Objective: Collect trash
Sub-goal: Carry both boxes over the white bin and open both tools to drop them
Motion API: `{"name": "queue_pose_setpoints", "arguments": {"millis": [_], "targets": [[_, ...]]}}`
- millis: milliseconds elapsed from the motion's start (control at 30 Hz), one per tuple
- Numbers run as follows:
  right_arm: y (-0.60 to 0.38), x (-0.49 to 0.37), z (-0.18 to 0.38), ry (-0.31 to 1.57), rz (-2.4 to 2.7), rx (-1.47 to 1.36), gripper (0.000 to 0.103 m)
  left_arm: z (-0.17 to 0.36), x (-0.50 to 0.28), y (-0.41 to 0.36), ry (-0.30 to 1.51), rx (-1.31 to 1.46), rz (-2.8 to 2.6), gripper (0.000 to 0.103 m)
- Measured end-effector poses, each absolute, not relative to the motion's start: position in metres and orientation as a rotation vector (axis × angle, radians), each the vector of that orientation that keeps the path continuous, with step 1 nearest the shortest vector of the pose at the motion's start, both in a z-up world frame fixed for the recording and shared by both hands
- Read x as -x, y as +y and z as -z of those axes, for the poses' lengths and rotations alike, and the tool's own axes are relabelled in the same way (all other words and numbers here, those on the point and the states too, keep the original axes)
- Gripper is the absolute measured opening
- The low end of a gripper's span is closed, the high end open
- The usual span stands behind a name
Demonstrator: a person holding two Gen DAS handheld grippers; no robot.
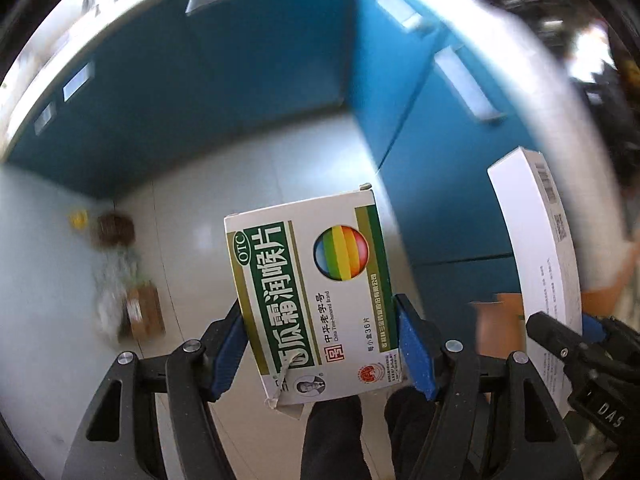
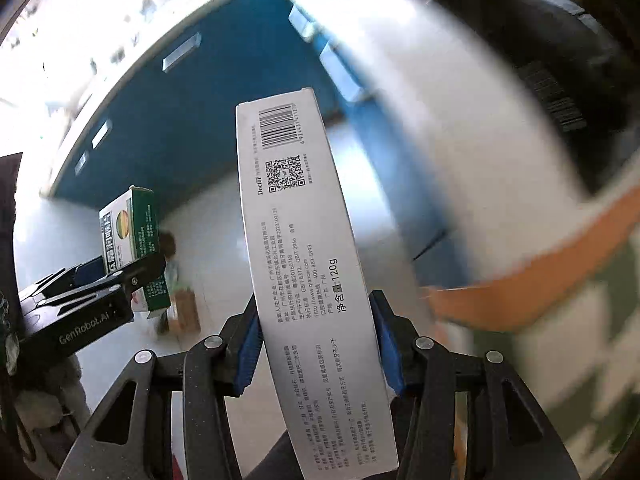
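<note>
My left gripper [image 1: 320,332] is shut on a green and white medicine box [image 1: 316,280] with a rainbow ball printed on it; the blue pads press its two long sides. The same box [image 2: 130,236] and left gripper [image 2: 120,276] show at the left of the right wrist view. My right gripper [image 2: 316,328] is shut on a long white toothpaste box [image 2: 304,260] with a barcode and QR code, seen also at the right edge of the left wrist view as a white box [image 1: 536,248]. Both grippers point down over the floor.
Below lies a pale tiled floor [image 1: 248,184] bounded by blue cabinets [image 1: 224,64] with silver handles under a white counter edge. A blurred heap of trash [image 1: 120,280], with a brown cardboard piece, lies on the floor at left. An orange band [image 2: 520,280] blurs past at right.
</note>
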State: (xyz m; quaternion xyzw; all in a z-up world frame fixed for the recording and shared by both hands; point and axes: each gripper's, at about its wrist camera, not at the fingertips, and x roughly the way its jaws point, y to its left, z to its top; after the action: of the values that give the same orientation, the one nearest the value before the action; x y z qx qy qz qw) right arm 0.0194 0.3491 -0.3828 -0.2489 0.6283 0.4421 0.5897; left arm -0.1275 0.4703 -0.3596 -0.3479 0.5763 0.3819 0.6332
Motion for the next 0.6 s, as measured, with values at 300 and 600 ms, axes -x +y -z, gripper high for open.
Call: {"name": "queue_pose_setpoints", "arguments": {"millis": [300, 600], "targets": [[0.421, 0.055, 0.639, 1.736, -0.977, 0.744, 0.052, 0.615, 0.202, 0.53, 1.486, 1.104, -0.786, 0.066], [0.452, 0.087, 0.826, 1.83, -0.949, 0.984, 0.052, 0.798, 0.218, 0.548, 1.493, 1.413, -0.612, 0.067]]}}
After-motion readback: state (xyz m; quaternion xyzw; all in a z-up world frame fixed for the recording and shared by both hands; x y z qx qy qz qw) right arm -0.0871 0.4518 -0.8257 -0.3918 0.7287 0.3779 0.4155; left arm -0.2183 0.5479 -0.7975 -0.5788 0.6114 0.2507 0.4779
